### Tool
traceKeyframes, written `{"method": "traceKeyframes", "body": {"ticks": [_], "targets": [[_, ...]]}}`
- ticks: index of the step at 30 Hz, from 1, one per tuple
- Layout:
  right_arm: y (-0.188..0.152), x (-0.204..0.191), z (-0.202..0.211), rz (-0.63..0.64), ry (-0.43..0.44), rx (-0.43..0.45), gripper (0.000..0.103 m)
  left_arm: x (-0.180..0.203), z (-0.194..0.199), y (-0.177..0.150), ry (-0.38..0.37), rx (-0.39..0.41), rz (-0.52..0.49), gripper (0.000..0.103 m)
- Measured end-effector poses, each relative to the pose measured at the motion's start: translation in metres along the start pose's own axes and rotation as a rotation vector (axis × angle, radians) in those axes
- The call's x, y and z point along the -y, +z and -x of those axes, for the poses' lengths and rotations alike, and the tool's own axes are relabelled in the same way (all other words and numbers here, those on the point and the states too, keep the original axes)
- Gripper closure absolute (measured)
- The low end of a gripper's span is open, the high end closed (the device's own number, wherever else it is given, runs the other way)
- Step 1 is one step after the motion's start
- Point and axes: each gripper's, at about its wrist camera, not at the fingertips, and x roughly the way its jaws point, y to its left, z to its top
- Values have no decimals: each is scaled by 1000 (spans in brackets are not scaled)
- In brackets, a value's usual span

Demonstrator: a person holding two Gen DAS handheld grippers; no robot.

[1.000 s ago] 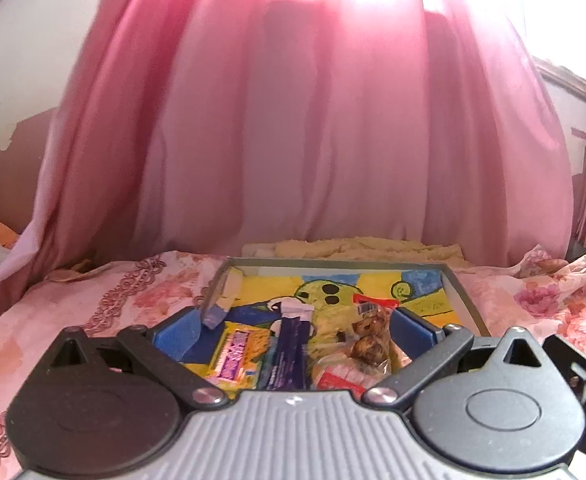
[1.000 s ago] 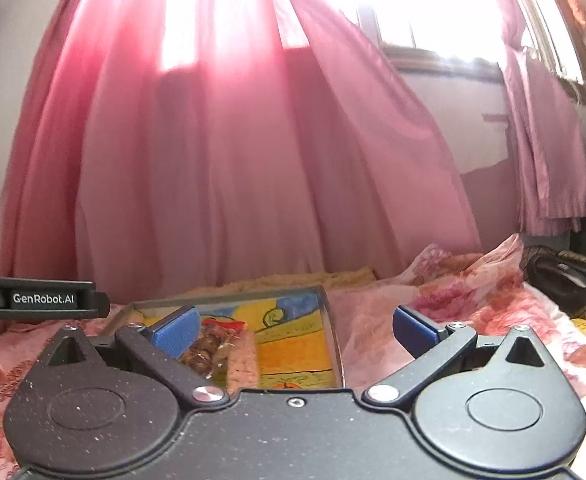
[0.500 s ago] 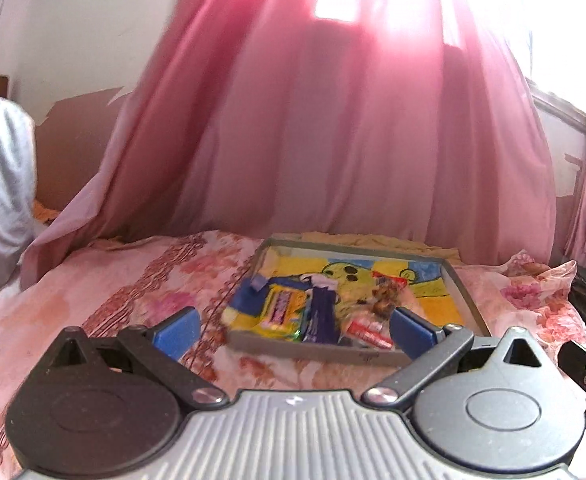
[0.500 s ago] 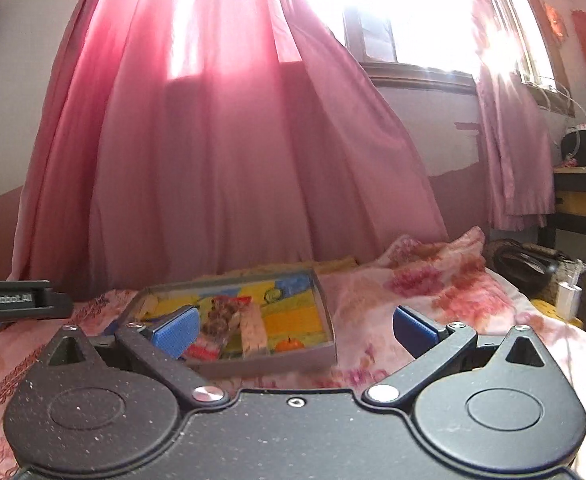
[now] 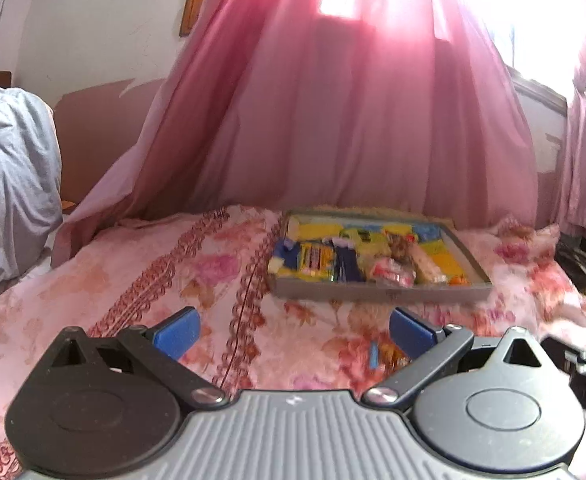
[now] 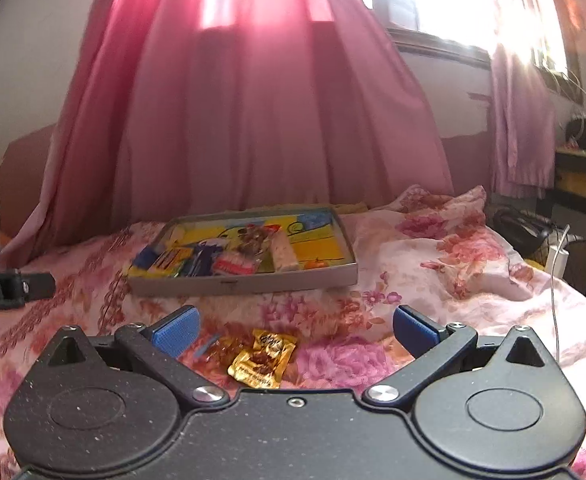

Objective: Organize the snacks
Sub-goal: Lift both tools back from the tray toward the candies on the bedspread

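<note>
Right wrist view: the right gripper [image 6: 293, 330] hangs over a pink floral bedspread [image 6: 433, 280] with its blue fingers [image 6: 177, 330] spread wide and nothing between them; a gold snack packet [image 6: 263, 358] lies loose on the cloth just ahead of the gripper body, between the fingers at about 6 o'clock in the frame, with a small blue wrapper [image 6: 209, 346] just beside it at its 9 o'clock; the grey tray [image 6: 245, 282] sits farther off toward 12 o'clock, holding a row of packets: a yellow one [image 6: 169, 260], a dark blue one [image 6: 201, 262], a red-and-white one [image 6: 235, 266] and a pale bar [image 6: 283, 254]; a pink curtain [image 6: 253, 120] hangs behind it; the left gripper's tip shows at 9 o'clock; left wrist view: the left gripper [image 5: 293, 334] is likewise wide apart and empty above the bedspread [image 5: 153, 272], the tray [image 5: 377, 290] at its 1 o'clock, well apart; a grey-white cloth bundle [image 5: 9, 192] sits at 9 o'clock
</note>
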Motion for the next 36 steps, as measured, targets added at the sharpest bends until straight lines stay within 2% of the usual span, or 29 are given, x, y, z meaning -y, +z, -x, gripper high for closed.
{"method": "traceKeyframes", "body": {"ticks": [9, 14, 18, 36], "targets": [[-10, -20, 8, 55, 30, -87, 1, -19, 11, -31, 28, -55, -24, 0], [-11, -24, 6, 66, 43, -146, 1, -25, 11, -42, -36, -131, -5, 0], [-12, -22, 7, 50, 44, -155, 1, -24, 8, -46, -41, -154, -8, 0], [-12, -14, 3, -10, 53, -169, 1, -22, 5, -52, -4, -169, -27, 0]]}}
